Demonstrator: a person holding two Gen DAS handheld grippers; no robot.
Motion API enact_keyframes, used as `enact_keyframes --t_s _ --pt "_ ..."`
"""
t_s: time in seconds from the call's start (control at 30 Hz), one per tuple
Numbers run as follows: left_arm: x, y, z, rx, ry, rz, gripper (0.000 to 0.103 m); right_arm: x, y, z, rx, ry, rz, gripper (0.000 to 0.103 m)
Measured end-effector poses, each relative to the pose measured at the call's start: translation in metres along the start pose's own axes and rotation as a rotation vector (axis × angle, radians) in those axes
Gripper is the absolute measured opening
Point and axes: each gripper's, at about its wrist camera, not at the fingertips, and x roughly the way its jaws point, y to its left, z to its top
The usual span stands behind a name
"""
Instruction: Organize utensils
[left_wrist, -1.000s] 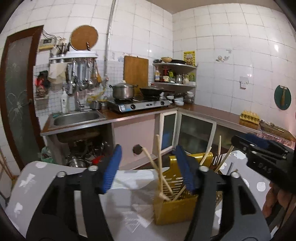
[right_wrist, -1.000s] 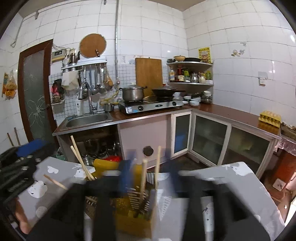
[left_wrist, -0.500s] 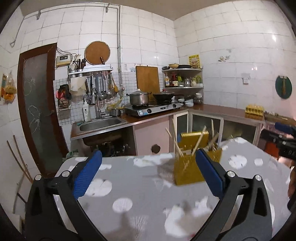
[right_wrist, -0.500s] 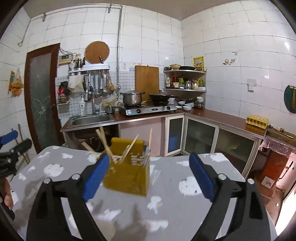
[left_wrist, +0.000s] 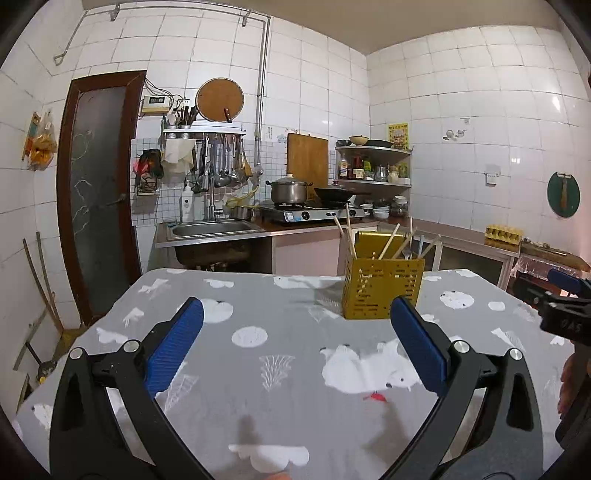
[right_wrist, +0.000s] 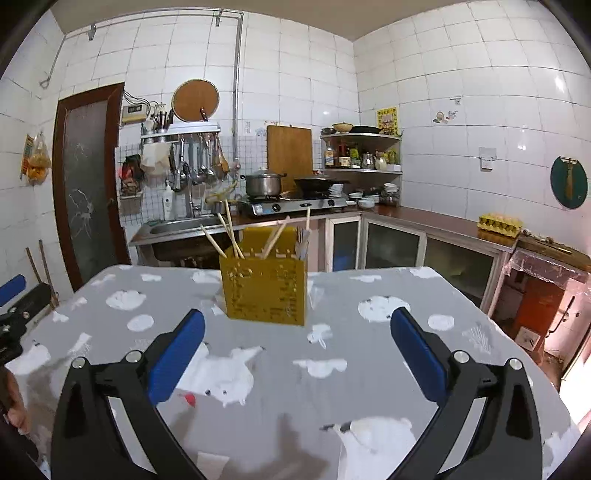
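Note:
A yellow perforated utensil holder (left_wrist: 382, 288) stands upright on the grey patterned tablecloth (left_wrist: 280, 332), holding several wooden chopsticks (left_wrist: 347, 232) and metal cutlery. It also shows in the right wrist view (right_wrist: 266, 286), with chopsticks (right_wrist: 229, 230) leaning out of it. My left gripper (left_wrist: 295, 325) is open and empty, well back from the holder, which stands ahead to its right. My right gripper (right_wrist: 297, 332) is open and empty, also back from the holder. The right gripper shows at the right edge of the left wrist view (left_wrist: 561, 302). The left gripper shows at the left edge of the right wrist view (right_wrist: 18, 302).
Beyond the table runs a kitchen counter with a sink (left_wrist: 210, 229), a gas stove with a pot (left_wrist: 288, 190) and a corner shelf (left_wrist: 373, 162). A dark door (left_wrist: 96, 206) is at the left. An egg tray (right_wrist: 498, 223) sits on the right counter.
Both grippers have pulled back and up from the yellow holder, which now stands further off on the table. Both have opened wider and hold nothing.

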Motion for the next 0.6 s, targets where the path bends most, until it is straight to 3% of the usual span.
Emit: enact_keyframes --t_s 0.3,0.6 --pt "0.018 0.002 -0.045 0.001 0.038 0.038 0.098 0.012 0.006 -0.035 -0.008 -0.034 -0.039 0.099" --pt "0.023 -0.007 -0.064 0.061 0.027 0.033 0.098 0.023 0.017 -0.061 -0.046 -0.044 -0.076 0.099"
